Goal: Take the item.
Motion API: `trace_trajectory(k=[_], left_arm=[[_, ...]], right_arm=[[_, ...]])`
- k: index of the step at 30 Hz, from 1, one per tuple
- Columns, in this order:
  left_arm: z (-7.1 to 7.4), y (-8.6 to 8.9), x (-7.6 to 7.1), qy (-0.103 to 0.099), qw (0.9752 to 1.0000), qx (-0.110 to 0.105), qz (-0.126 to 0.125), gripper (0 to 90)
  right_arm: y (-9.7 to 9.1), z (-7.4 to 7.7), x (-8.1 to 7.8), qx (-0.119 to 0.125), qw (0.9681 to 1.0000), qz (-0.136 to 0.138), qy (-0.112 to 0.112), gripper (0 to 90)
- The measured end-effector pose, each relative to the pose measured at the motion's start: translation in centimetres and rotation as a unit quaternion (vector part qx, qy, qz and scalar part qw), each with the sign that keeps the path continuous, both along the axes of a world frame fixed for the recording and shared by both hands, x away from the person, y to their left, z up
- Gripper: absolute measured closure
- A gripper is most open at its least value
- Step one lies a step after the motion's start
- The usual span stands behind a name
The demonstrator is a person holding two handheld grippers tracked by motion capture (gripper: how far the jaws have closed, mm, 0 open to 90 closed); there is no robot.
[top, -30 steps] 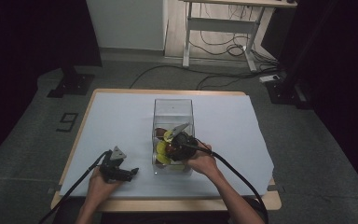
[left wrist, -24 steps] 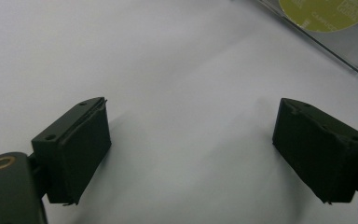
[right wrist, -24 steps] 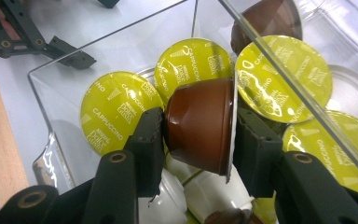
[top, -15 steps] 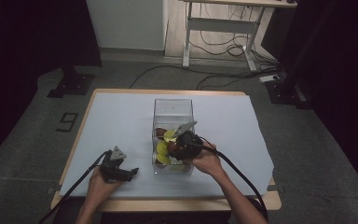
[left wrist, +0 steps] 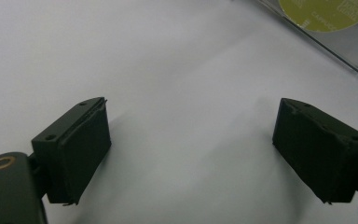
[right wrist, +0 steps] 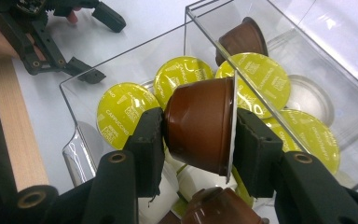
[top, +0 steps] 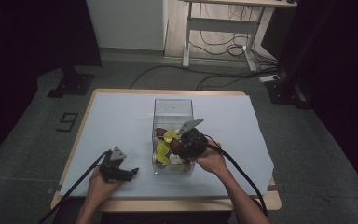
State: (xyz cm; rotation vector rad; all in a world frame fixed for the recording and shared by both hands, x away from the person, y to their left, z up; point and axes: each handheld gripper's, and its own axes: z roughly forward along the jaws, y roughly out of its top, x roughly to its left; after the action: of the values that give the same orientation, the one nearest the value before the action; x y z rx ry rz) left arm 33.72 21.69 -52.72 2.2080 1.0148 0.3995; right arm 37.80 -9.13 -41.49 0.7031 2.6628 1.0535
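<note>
Brown capsule [right wrist: 200, 125] sat clamped in my right gripper [right wrist: 200, 135] above the clear box [right wrist: 121, 70]; my left gripper [left wrist: 191, 149] gaped wide, empty.

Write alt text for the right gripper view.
The right gripper is clamped on a brown plastic coffee capsule above a clear plastic box of yellow-lidded capsules. The left gripper rests on the white table beyond.

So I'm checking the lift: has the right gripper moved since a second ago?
Yes. The right gripper, shut on a brown coffee capsule, has risen slightly against the clear plastic box.
</note>
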Motion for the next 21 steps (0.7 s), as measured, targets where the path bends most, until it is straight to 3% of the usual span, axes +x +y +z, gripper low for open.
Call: trace_trajectory(k=[21], left_arm=[[0.0,0.0,0.0,0.000,1.0000,0.000,0.000,10.5]], right_arm=[[-1.8,1.5,0.0,0.022,0.9996,-0.015,-0.006,55.6]])
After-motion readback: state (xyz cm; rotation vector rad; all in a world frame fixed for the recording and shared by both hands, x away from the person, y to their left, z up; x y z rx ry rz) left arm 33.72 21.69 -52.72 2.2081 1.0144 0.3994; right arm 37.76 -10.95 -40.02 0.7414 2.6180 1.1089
